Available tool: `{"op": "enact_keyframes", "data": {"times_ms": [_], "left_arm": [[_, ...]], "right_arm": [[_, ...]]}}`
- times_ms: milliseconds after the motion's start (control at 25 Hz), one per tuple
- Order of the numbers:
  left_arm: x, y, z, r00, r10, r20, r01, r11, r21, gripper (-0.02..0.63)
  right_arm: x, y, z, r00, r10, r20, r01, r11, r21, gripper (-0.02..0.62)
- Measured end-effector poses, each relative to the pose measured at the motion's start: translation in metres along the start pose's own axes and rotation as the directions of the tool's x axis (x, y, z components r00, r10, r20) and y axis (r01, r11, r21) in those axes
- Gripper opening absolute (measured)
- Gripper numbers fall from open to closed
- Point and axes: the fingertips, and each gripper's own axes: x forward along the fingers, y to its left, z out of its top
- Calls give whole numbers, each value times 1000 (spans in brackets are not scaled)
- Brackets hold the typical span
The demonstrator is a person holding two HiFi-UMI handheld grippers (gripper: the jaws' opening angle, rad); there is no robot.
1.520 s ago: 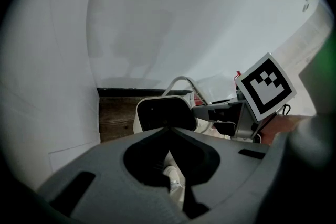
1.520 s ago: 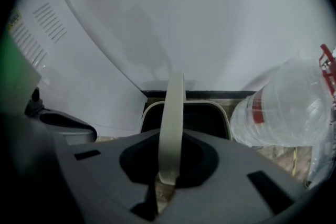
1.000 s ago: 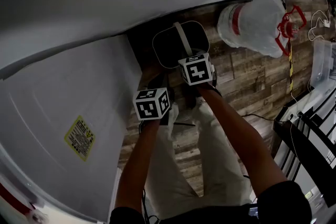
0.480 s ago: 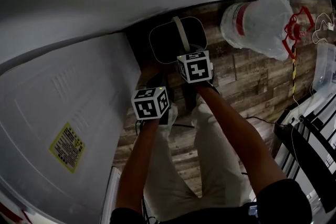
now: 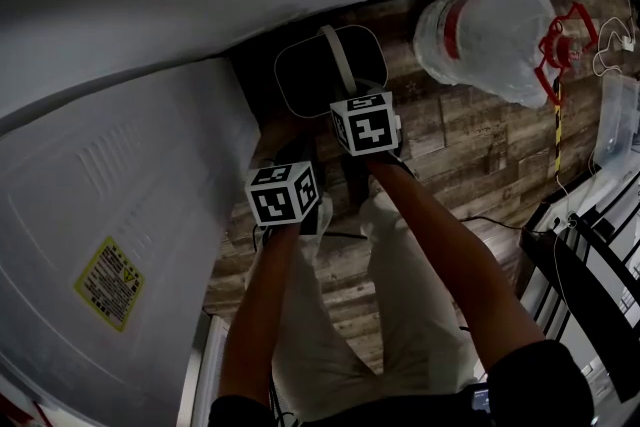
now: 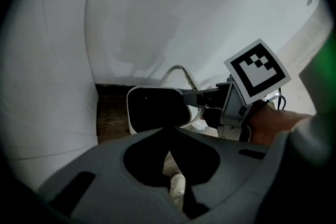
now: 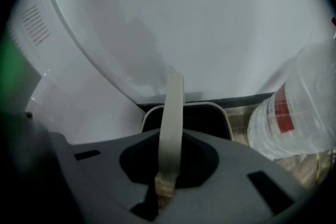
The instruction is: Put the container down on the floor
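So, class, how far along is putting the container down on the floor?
Done: the right tool is clamped on the handle of the container, which sits low beside the white appliance. In hand: the container is held at the floor; whether its base touches cannot be told. Left: set it down and release. The left tool is shut and empty.

The head view looks steeply down from above, while the 2 gripper views sit close behind their jaws, facing the white-rimmed dark plastic container, which all 3 views share.
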Motion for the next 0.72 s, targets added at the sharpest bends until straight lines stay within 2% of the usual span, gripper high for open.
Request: {"op": "enact_keyframes", "data": {"times_ms": [720], "left_arm": [[27,-35,-11,998,-27,-54,30,999,38,14]], "right_arm": [[-9,-37,-40,997,47,-65,-41,995,94,32]]}}
